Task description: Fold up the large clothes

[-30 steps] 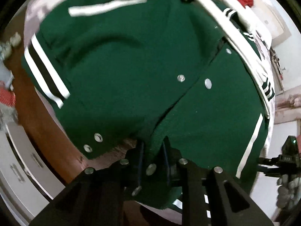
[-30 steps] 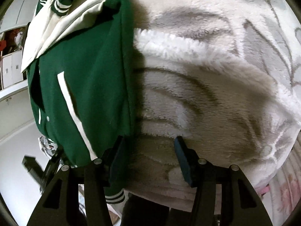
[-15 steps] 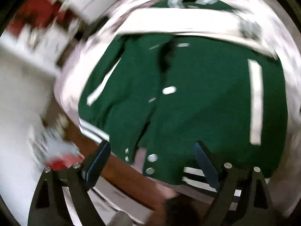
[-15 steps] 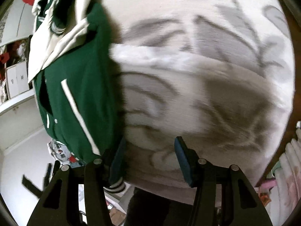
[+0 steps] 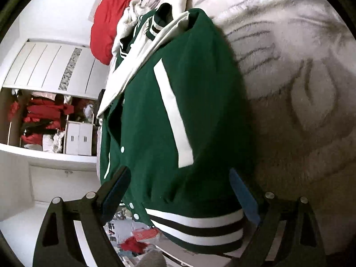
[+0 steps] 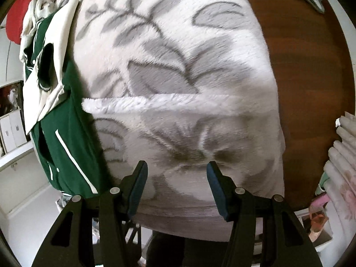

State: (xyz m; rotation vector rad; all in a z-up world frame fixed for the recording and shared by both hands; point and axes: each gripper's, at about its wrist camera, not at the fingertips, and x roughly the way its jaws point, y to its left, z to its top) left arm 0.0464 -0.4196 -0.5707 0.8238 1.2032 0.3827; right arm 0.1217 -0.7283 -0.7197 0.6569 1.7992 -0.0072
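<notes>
Left gripper (image 5: 178,184) is sitting wide open above the green varsity jacket (image 5: 178,120), jaws well apart, nothing pinched between the pads; the jacket's striped hem (image 5: 195,224) is showing below and between the two blue-padded fingers (image 5: 116,187), with no pad pressing on the cloth.

Right gripper (image 6: 176,178) is hanging partly open over the fleece blanket (image 6: 178,66), jaws empty and not gripping any fabric; whether the tips are brushing the pile, can't tell.

Jacket is lying on the white-and-grey leaf-print blanket, toward that blanket's left side in the right wrist view, front side up, snap buttons (image 5: 122,149) running down the placket, white pocket stripe (image 5: 171,120) showing on the panel. Cream sleeve (image 5: 142,55) is lying across the upper part near the collar (image 5: 163,14), the cuff's dark opening facing the camera. Left edge of the jacket is hanging near the edge of the surface.

Red garment (image 5: 106,24) is sitting beyond the collar end, touching the cream fabric. Blanket is showing a raised fold ridge (image 6: 155,102) crossing it, just right of the jacket. Brown wooden tabletop (image 6: 307,89) is exposed right of the blanket. Open shelves with red clothes and white boxes (image 5: 79,138) are standing in the background.
</notes>
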